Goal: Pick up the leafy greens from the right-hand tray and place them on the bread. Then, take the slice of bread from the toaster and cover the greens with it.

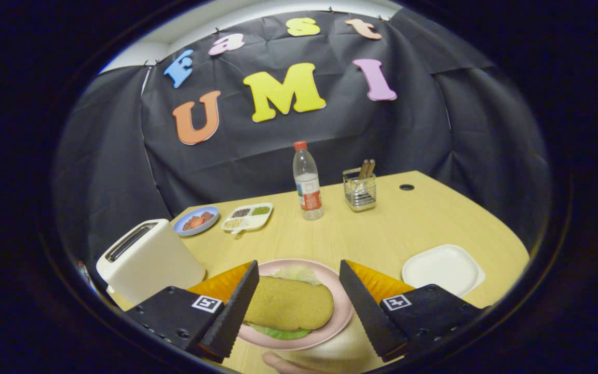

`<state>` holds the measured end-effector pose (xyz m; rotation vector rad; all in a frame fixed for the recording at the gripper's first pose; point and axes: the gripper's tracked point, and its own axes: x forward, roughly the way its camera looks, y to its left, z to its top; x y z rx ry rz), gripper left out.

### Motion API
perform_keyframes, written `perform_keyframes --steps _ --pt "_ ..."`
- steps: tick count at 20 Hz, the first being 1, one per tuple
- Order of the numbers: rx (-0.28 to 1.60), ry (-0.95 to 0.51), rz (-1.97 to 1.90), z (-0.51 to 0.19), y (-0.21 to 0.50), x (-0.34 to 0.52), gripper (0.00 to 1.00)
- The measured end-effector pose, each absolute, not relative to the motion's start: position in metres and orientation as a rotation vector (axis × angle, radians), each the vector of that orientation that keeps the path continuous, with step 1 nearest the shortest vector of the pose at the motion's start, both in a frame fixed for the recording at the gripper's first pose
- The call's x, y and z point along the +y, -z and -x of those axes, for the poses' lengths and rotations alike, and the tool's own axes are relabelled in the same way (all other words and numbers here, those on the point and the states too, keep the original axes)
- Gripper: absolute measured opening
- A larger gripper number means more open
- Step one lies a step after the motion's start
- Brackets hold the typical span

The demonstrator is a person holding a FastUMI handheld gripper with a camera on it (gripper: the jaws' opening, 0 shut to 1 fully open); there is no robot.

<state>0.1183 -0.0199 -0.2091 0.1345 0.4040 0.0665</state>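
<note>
The gripper view looks down across a wooden table (382,234). The gripper (294,306) hangs over the near edge with its fingers spread wide, holding nothing. Between them sits a pink plate (343,306) carrying a slice of bread (288,309), which covers the leafy greens (281,332); green leaf peeks out at the near and far sides of the slice. Whether a second slice lies beneath cannot be told. A toaster (148,259) stands at the left edge of the tabletop. The right-hand tray (444,270) lies bare near the right edge. Toward the far side stand a water bottle (307,182) and a wire holder (359,192). Toward the far left corner lie a blue dish (196,221) and a divided dish (247,216). Below the plate, at the near edge, something pale shows, perhaps a fingertip.
</note>
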Motion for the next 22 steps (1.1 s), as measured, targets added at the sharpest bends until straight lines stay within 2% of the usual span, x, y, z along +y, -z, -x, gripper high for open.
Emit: perform_keyframes --steps 9,15,22 --pt "0.157 0.041 0.013 -0.004 0.051 -0.037 0.96" --pt "0.081 0.007 0.039 0.044 0.014 -0.036 0.96" --pt "0.093 0.004 0.047 0.069 0.013 -0.043 0.95"
